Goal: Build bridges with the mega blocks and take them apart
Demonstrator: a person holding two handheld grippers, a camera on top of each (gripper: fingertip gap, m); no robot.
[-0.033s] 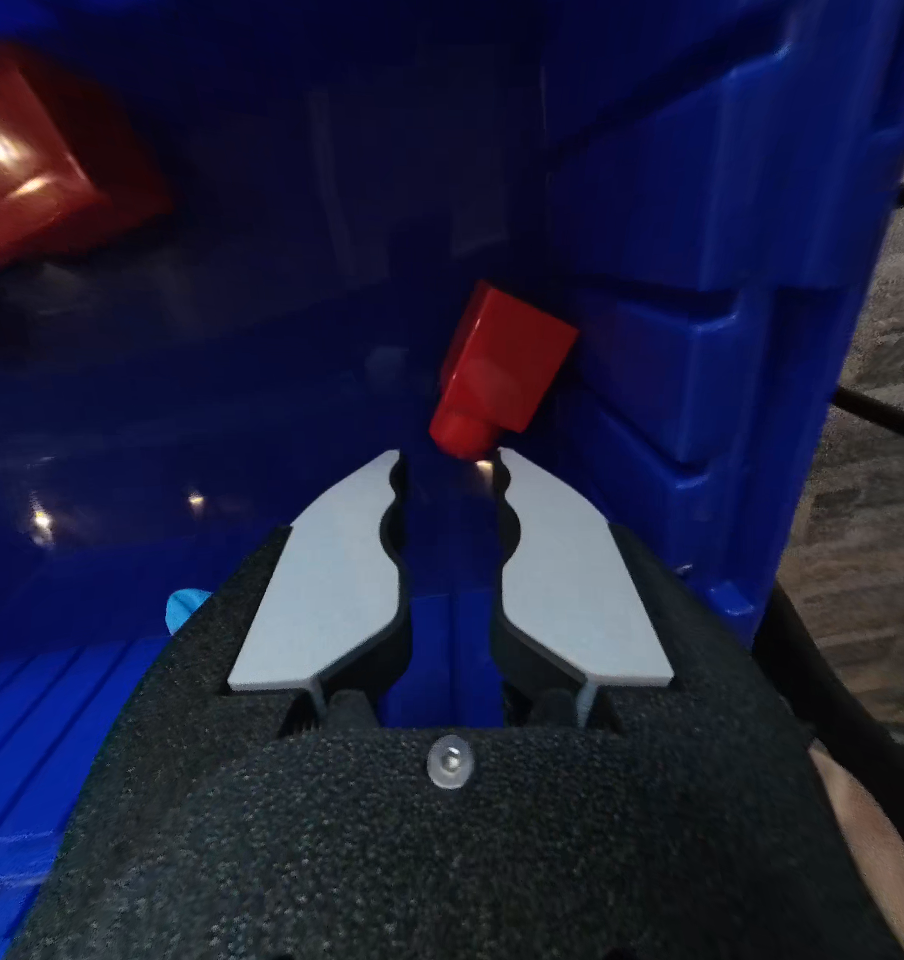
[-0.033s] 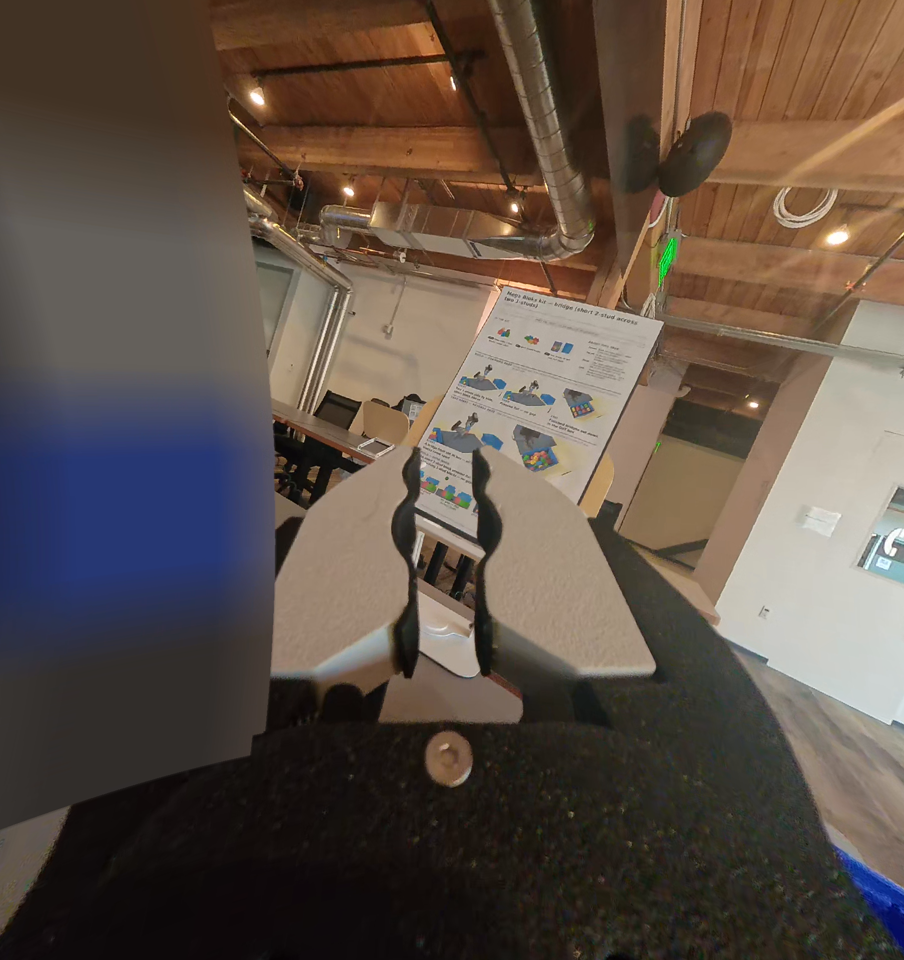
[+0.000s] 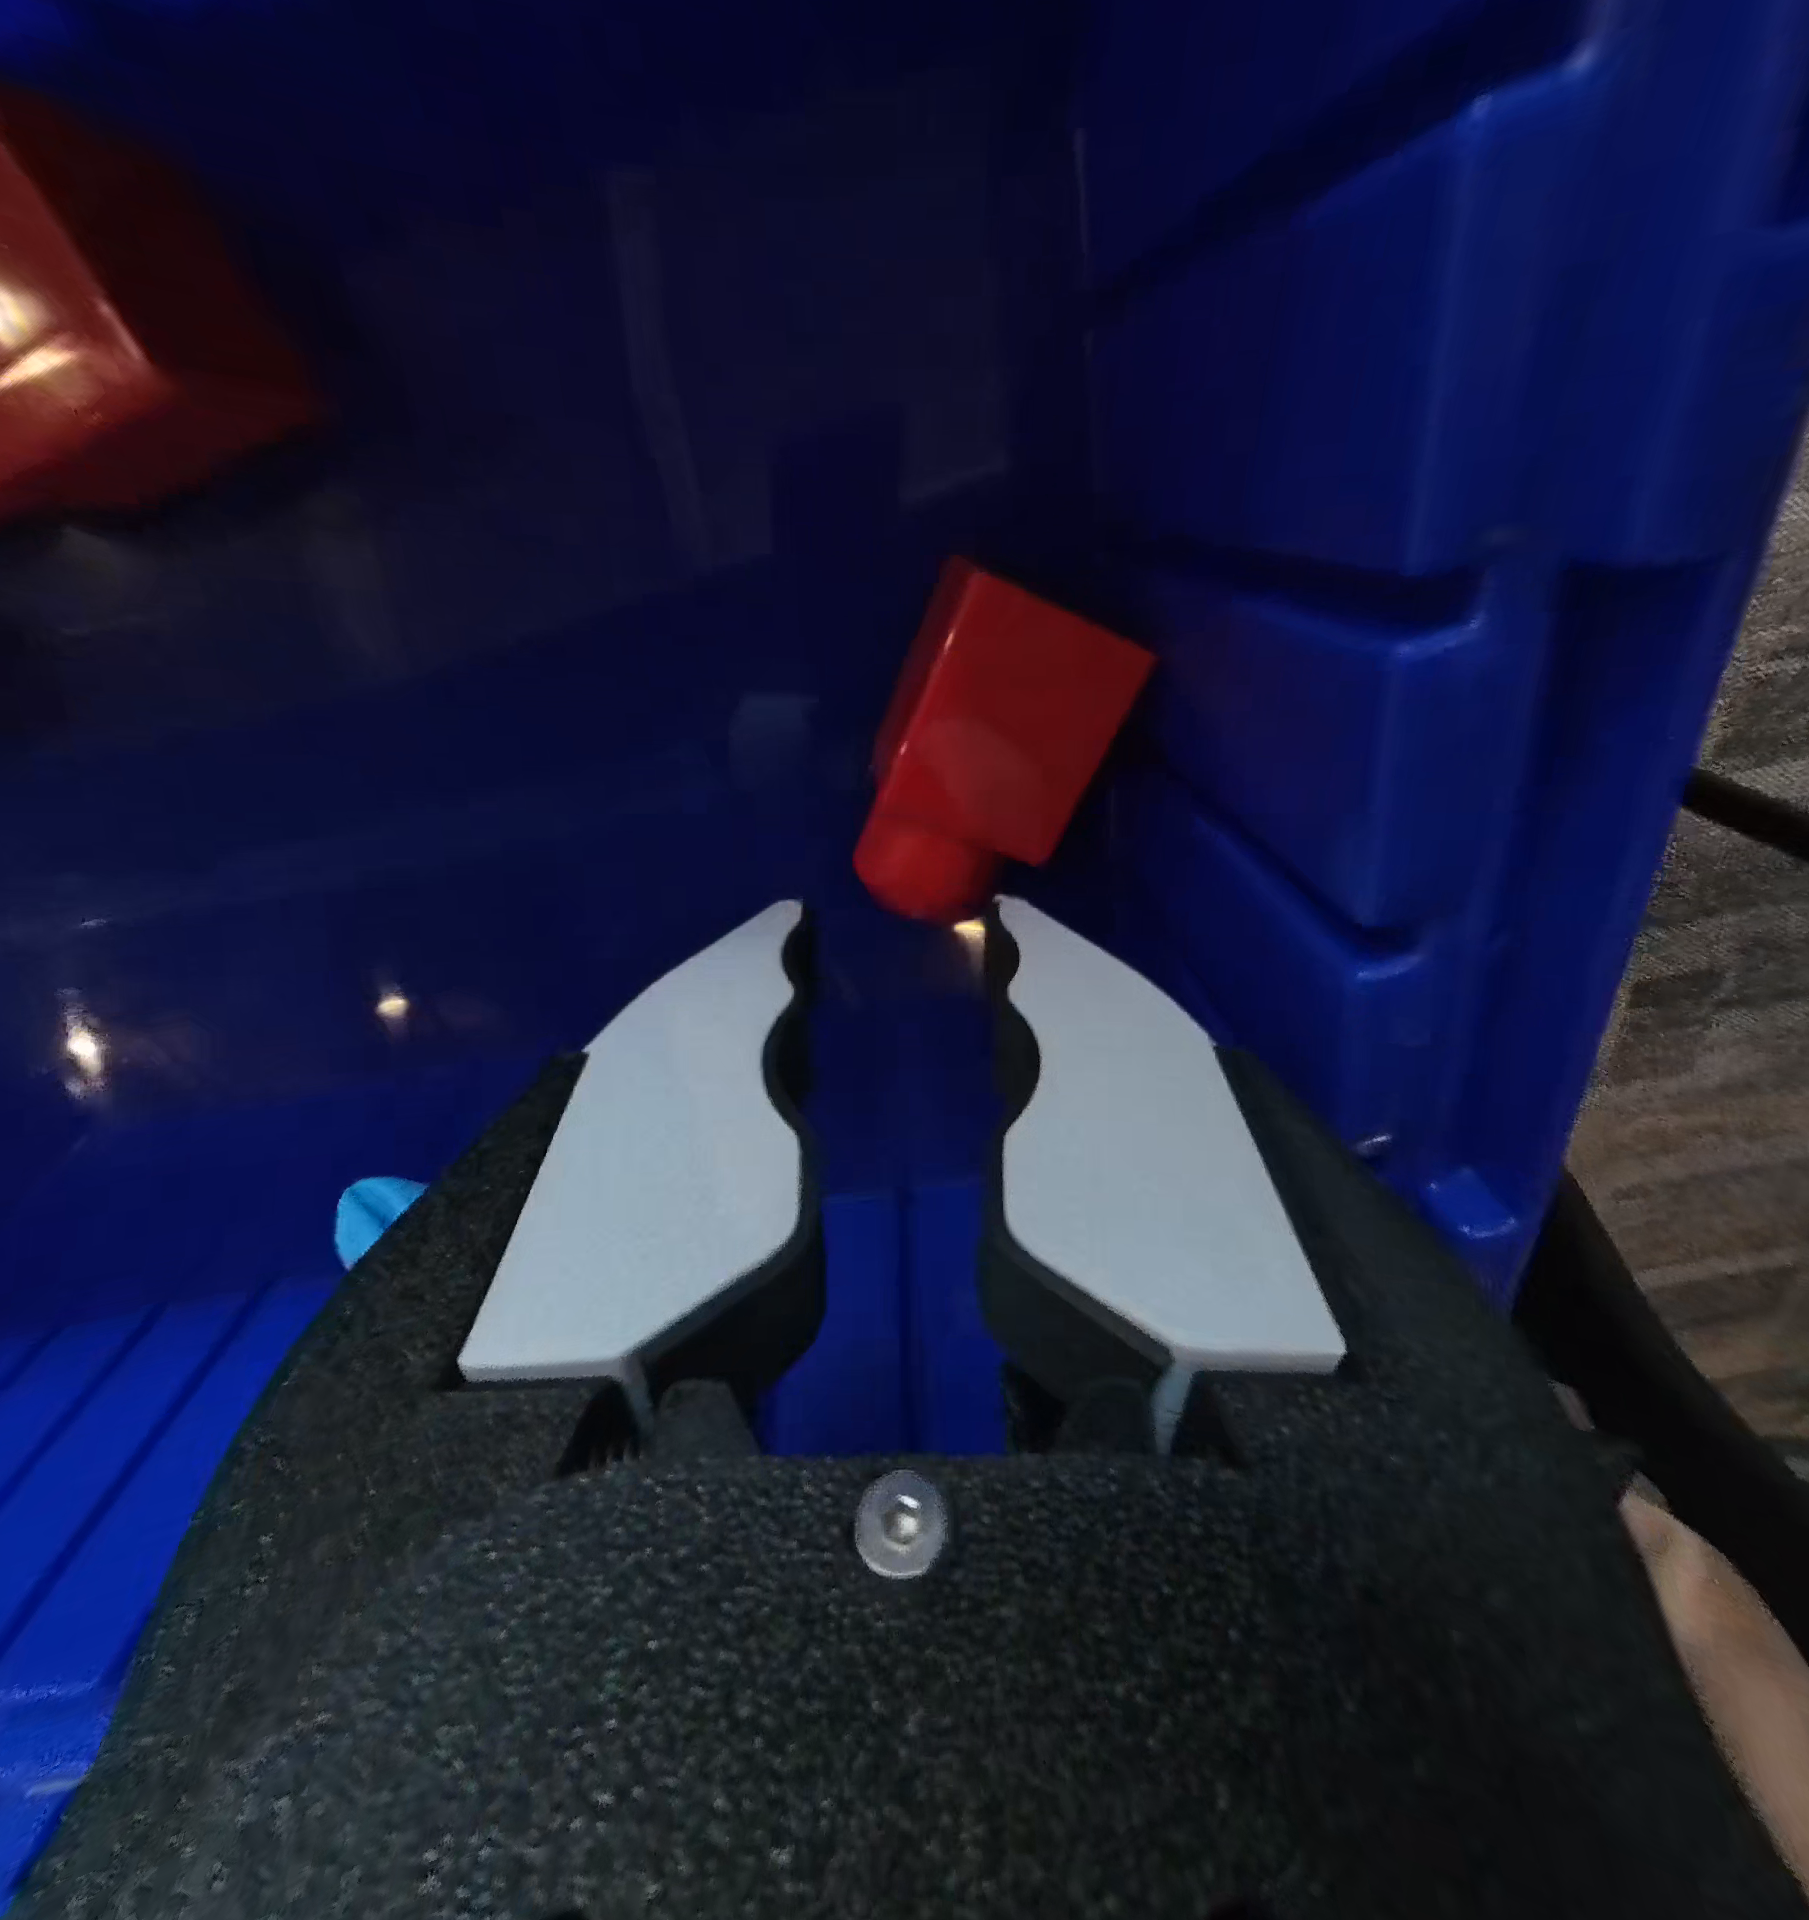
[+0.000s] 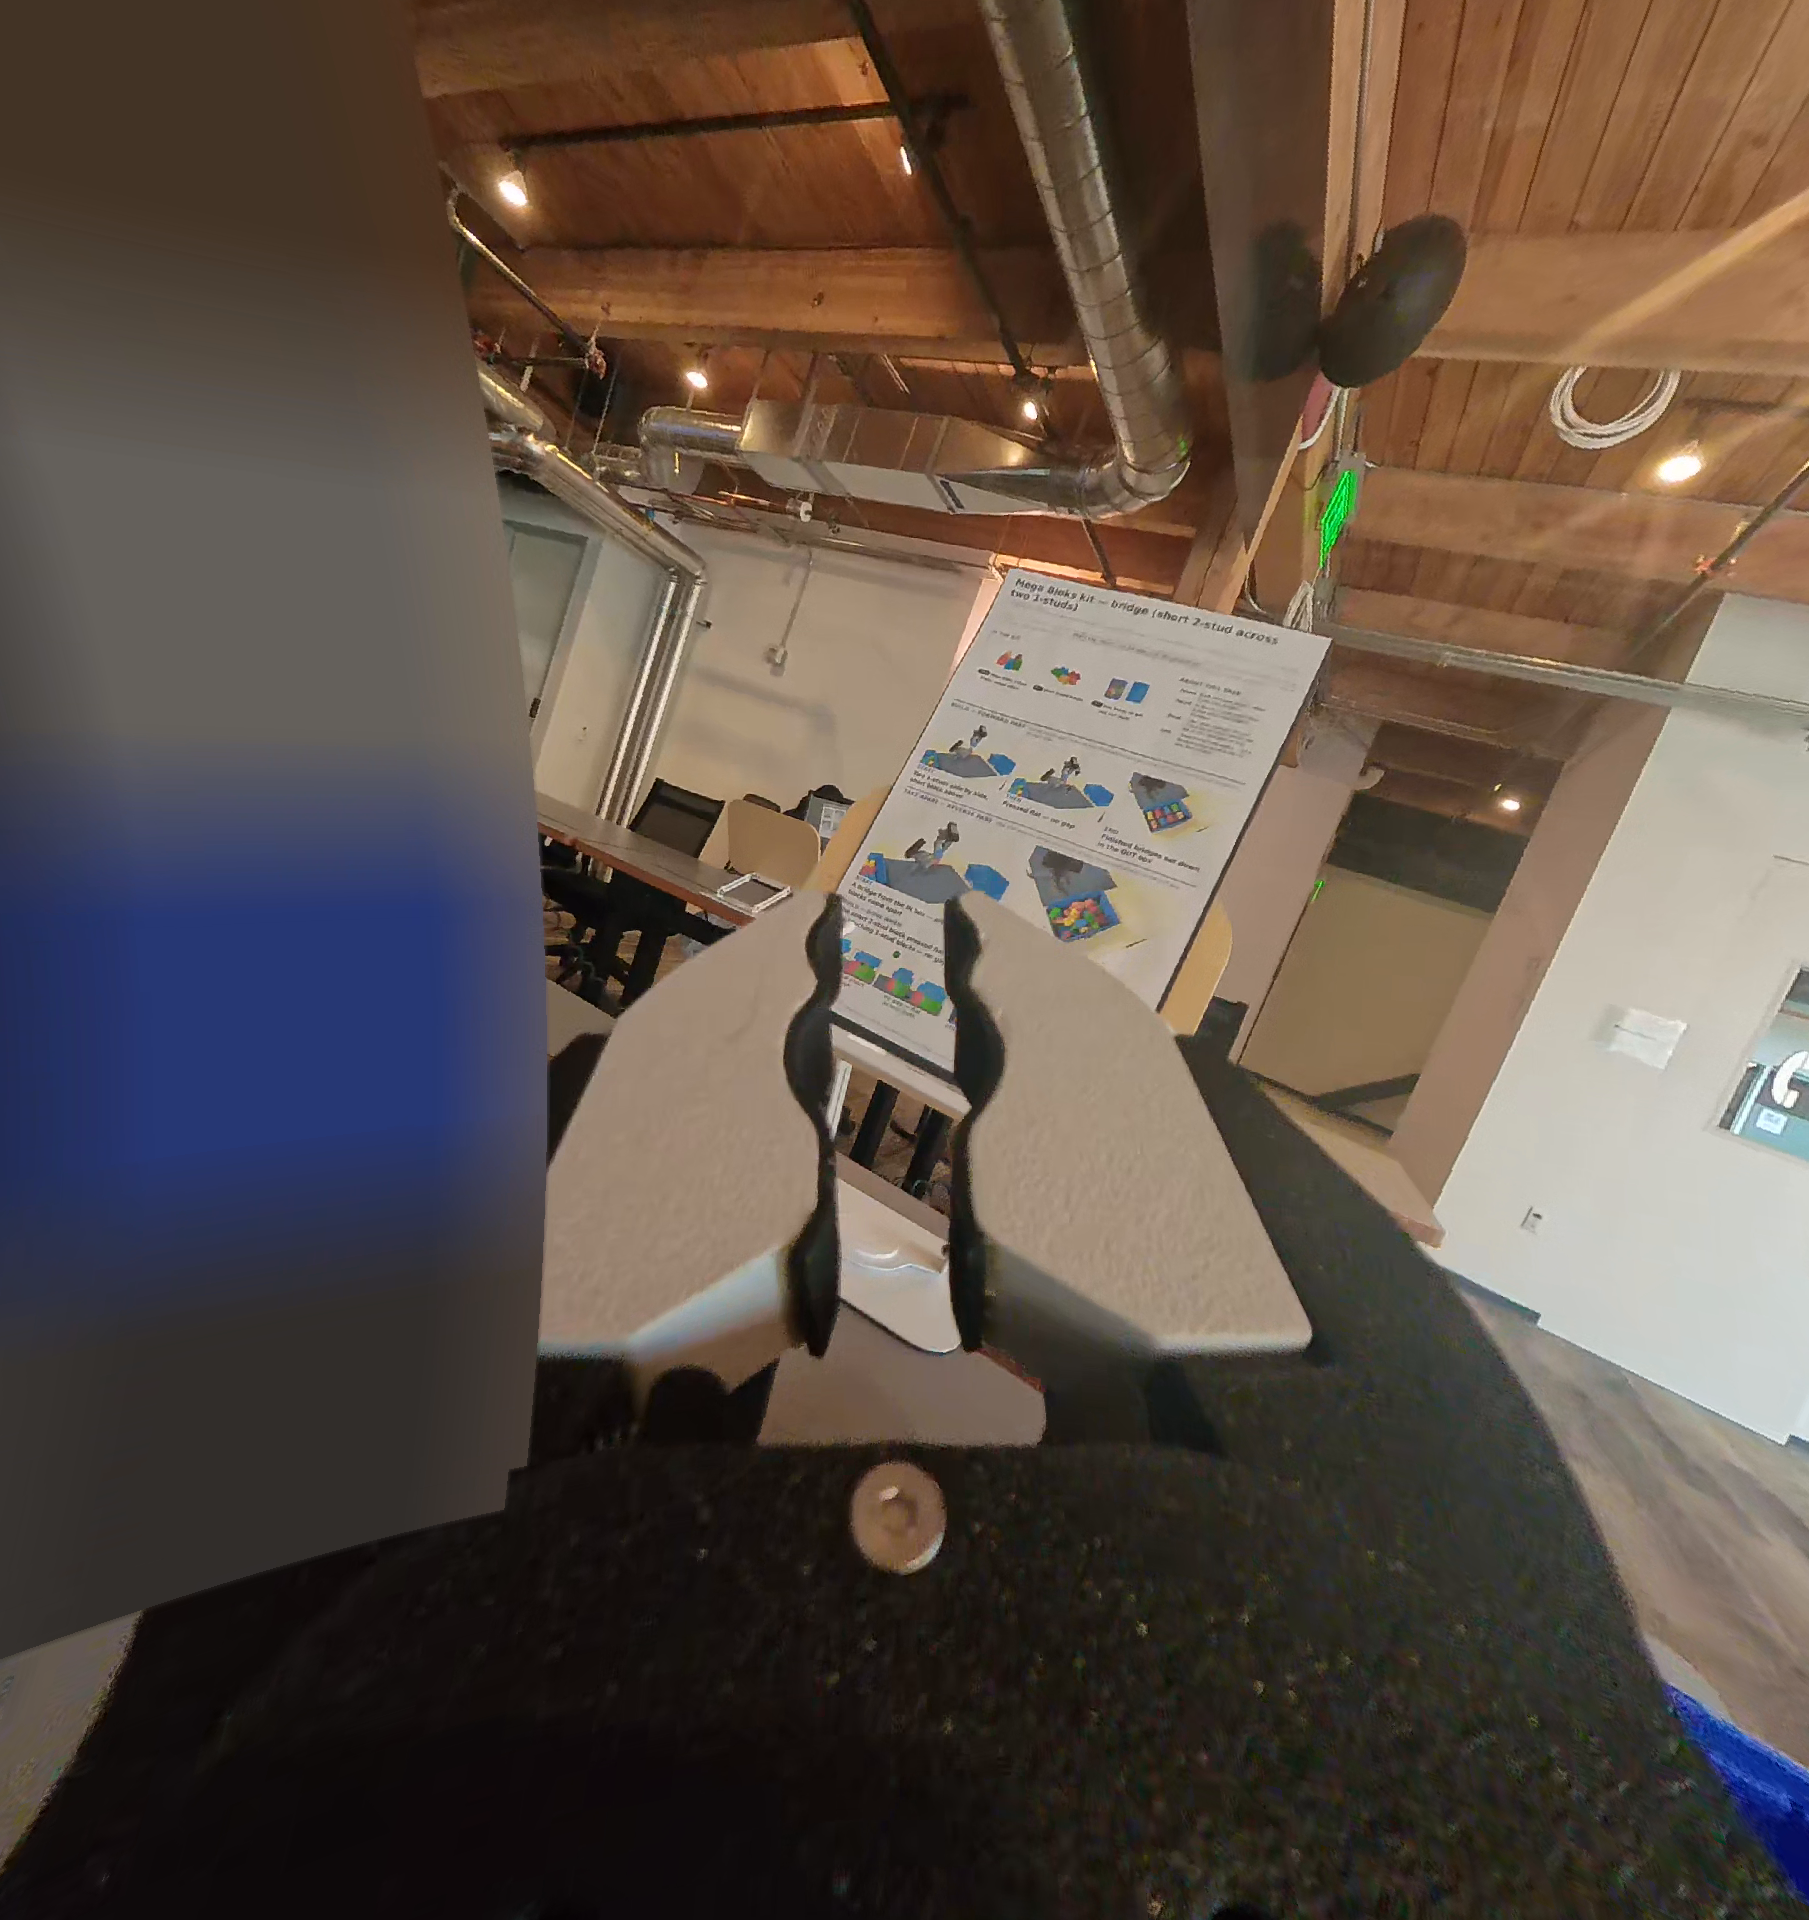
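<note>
My left gripper (image 3: 900, 914) is open and empty inside a blue bin (image 3: 1502, 540), close to its right wall. A small red one-stud block (image 3: 1004, 727) lies tilted against that wall just beyond my fingertips, with its stud pointing toward the gap between them. A larger red block (image 3: 79, 312) shows blurred at the far left of the bin. My right gripper (image 4: 895, 914) is raised and points out into the room. Its jaws stand a little apart with nothing between them.
A light blue piece (image 3: 370, 1226) peeks out beside the left gripper's body. The ribbed bin floor (image 3: 100, 1455) is at the lower left. In the right wrist view, an instruction sheet (image 4: 1087, 810) stands on a table, and a blue bin corner (image 4: 1773, 1787) shows at the lower right. The gap from one gripper's tips to the other's is roughly 70 cm.
</note>
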